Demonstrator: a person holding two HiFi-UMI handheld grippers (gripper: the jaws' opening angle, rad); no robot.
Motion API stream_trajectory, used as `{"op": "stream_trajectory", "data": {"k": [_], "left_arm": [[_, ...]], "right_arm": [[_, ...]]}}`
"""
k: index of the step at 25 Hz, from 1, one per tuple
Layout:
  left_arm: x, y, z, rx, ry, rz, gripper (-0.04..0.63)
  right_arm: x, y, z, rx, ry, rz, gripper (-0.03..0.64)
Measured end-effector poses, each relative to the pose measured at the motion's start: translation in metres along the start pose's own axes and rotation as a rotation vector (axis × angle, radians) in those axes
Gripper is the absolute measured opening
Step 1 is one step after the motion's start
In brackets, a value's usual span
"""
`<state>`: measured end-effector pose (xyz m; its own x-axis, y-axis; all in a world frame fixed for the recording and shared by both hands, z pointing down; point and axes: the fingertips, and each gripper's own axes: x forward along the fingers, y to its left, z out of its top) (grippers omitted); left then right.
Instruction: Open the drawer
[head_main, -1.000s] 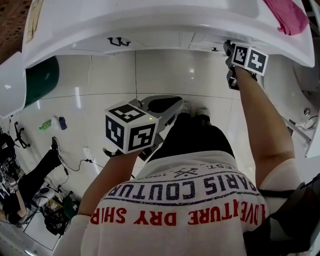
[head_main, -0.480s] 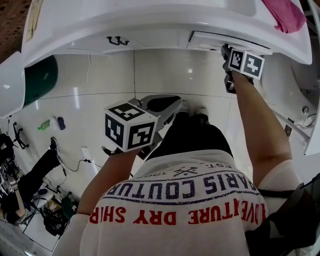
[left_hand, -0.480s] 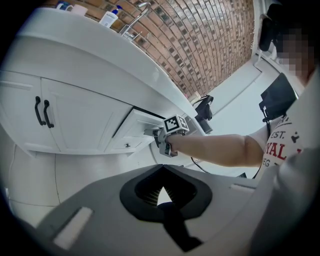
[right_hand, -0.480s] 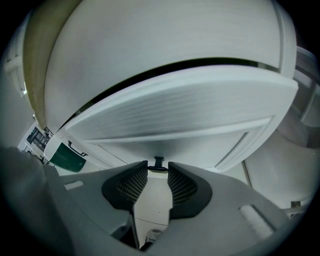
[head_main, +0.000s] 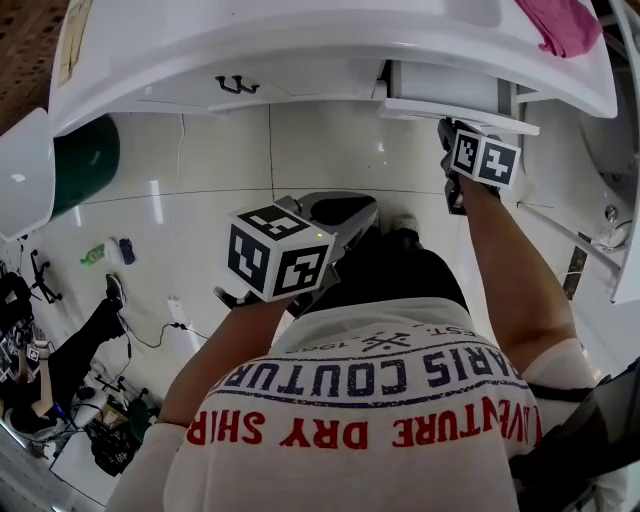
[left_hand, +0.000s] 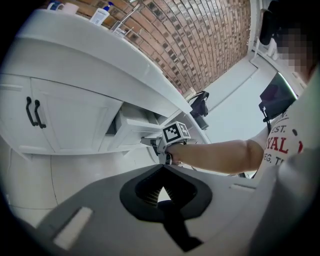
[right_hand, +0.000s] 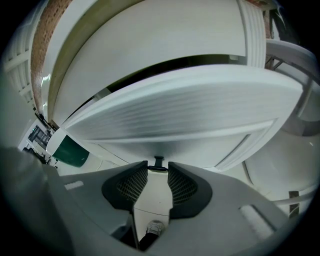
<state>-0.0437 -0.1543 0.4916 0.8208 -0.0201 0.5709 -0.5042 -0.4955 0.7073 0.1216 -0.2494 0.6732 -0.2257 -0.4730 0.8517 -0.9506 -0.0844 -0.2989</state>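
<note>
Left gripper (left_hand: 162, 169) hangs well out from the counter (head_main: 300, 30), low and in front of its middle stretch. Its jaws are closed tip to tip with nothing in them. It is nowhere near the work and takes no part at this moment.

Further right, the drawer (head_main: 440, 108) sits under the counter's right end. It is partly out: its white front stands clear of the counter's face, and the sides of the box show behind it. The front's long axis runs along the counter's edge, so I judge the drawer's travel to be square to that, straight out from under the counter toward the person.

At the middle of that front is the handle (right_hand: 158, 160), a small dark piece. The right gripper (right_hand: 158, 169) reaches up to it from below the counter's edge. Its jaws stand a fair way apart but are closed on the handle, whose ends meet both pads. The right hand is plainly the nearer one, and the only one placed to pull.

The coming move therefore turns on keeping the pull in line with the drawer's travel, away from the counter and not along it. A sideways pull could bind the drawer in its opening, or let the little handle slip from the pads.

On the counter's far right end lies a pink cloth (head_main: 565, 22), clear of the drawer.
</note>
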Motion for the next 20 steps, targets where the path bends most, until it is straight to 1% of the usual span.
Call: {"op": "stream_trajectory", "data": {"k": [7, 11, 20], "left_arm": [[0.009, -0.009, -0.013, 0.021, 0.045, -0.005, -0.006], [0.011, -0.012, -0.020, 0.020, 0.055, -0.014, -0.006], [0.011, -0.014, -0.032, 0.014, 0.079, -0.029, -0.006]], "right_arm": [[-0.010, 0.000, -0.024, 0.000, -0.002, 0.000, 0.133], [-0.016, 0.000, -0.040, -0.003, 0.001, -0.003, 0.133], [-0.028, 0.003, -0.068, 0.025, 0.002, 0.000, 0.133]]}}
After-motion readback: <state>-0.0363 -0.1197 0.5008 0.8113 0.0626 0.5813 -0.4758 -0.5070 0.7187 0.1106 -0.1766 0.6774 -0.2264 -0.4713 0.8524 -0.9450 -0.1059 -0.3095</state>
